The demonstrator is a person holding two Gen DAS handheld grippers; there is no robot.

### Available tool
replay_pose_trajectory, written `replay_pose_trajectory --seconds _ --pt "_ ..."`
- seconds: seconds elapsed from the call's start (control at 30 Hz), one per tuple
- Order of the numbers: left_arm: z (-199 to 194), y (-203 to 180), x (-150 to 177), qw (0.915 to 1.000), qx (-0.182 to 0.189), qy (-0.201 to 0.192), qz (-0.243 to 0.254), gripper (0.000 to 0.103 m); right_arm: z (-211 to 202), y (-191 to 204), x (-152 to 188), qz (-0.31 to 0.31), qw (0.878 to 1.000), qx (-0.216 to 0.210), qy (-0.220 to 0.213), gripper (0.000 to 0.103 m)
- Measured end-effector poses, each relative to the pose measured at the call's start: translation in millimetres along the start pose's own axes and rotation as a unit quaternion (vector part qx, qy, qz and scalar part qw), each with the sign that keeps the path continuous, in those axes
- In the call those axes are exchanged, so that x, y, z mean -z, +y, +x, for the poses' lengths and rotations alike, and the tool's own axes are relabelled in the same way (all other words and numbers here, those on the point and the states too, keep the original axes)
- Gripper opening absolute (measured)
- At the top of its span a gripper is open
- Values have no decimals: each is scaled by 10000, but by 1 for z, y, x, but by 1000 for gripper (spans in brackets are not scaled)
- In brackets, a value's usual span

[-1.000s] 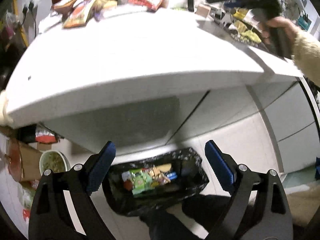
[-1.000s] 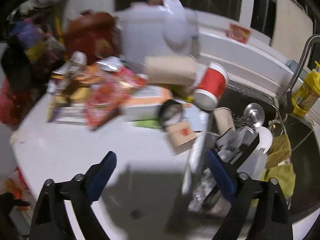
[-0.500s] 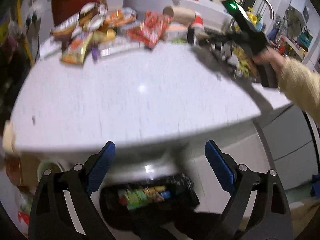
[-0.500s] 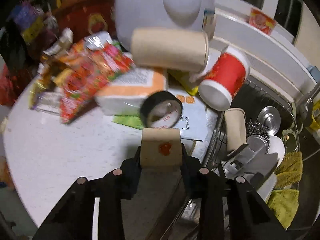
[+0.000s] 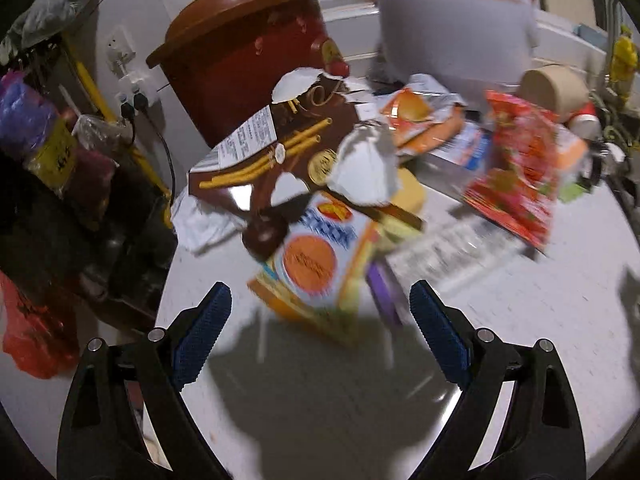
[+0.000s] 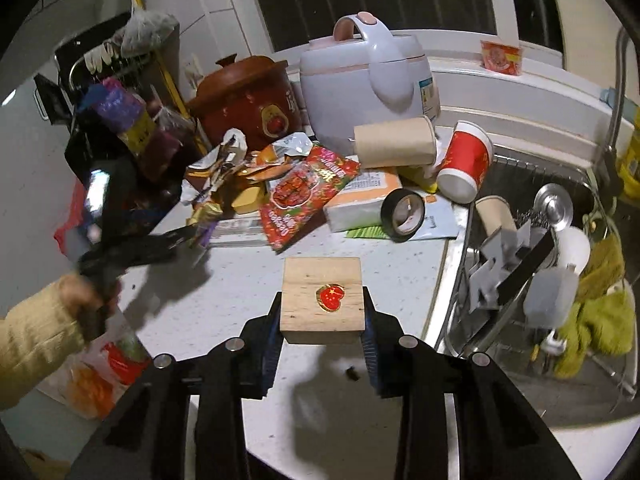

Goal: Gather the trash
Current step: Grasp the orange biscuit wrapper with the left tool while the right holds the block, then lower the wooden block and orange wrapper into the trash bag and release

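Two cookers — a white rice cooker (image 6: 370,92) and a brown crock pot (image 6: 244,100) — back the wrapper pile (image 5: 320,208). In front of the pile, the left gripper (image 5: 318,334) gapes wide, empty; right gripper (image 6: 323,334) clamps a wooden block (image 6: 323,298).

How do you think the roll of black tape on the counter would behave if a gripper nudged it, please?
The roll of black tape stands tilted on its edge against a white packet, so a nudge would probably set it rolling or tip it flat. It looks like a stiff ring, unlikely to crush. Its smooth, rounded side may slip between the pads.
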State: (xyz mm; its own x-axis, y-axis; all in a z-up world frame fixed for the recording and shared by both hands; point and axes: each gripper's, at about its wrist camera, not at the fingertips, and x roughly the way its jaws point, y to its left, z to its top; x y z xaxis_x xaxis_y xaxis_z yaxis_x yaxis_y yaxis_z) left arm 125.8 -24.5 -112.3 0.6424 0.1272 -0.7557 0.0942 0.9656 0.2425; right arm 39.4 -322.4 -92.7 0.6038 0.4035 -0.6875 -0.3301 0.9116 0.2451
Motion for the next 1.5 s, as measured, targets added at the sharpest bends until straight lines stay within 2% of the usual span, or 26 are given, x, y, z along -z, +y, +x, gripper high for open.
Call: replay_pose_trajectory --seconds 0.07,0.13,0.2,0.23,0.3,0.43,0.6,0.8,0.93,1.03,1.1,1.23,1.4,1.43,1.5 --pt "13 2 -5 9999 25 134 76 88 -2 3 3 68 10000 -17 -20 35" --pt "21 4 -6 9997 50 211 77 78 -4 5 5 146 9999 -58 -52 35" --pt "30 11 -6 9990 223 378 -34 33 -5 7 6 178 9998 -50 -68 35" --pt "32 15 -5 9987 267 415 -111 32 -5 7 7 207 9997 -66 -76 35" --pt "28 22 -3 9987 336 317 -217 22 -5 9 9 262 9996 -93 -75 35" --pt "7 33 5 9968 721 126 -319 12 -3 15 14 365 9991 -206 -54 35" --pt "-29 44 23 9911 1237 -57 -495 10 -1 39 14 248 9988 -421 -70 35" --pt "-88 45 68 9824 1791 -295 -434 10 -4 78 16 -37 9965 -830 -35 35" --pt "-121 51 104 9720 2262 -210 -597 10 -11 109 25 -247 9924 -1202 104 35" --pt "-146 45 144 9631 2636 64 -541 10 -14 134 40 -535 9883 -1375 383 35" --pt "-152 39 169 9596 2751 293 -518 10 -13 147 55 -715 9851 -1430 628 35" --pt "-131 20 223 9490 2935 1007 -555 10 10 162 102 -802 9763 -1433 1412 35" --pt "-60 -8 292 9365 2893 1881 -627 10 67 162 173 -747 9658 -1082 2234 35" --pt "-39 -15 308 9319 2899 2078 -659 10 84 159 190 -714 9628 -970 2419 35" --pt "-10 -25 332 9292 2802 2319 -661 10 112 154 218 -652 9585 -815 2653 35"
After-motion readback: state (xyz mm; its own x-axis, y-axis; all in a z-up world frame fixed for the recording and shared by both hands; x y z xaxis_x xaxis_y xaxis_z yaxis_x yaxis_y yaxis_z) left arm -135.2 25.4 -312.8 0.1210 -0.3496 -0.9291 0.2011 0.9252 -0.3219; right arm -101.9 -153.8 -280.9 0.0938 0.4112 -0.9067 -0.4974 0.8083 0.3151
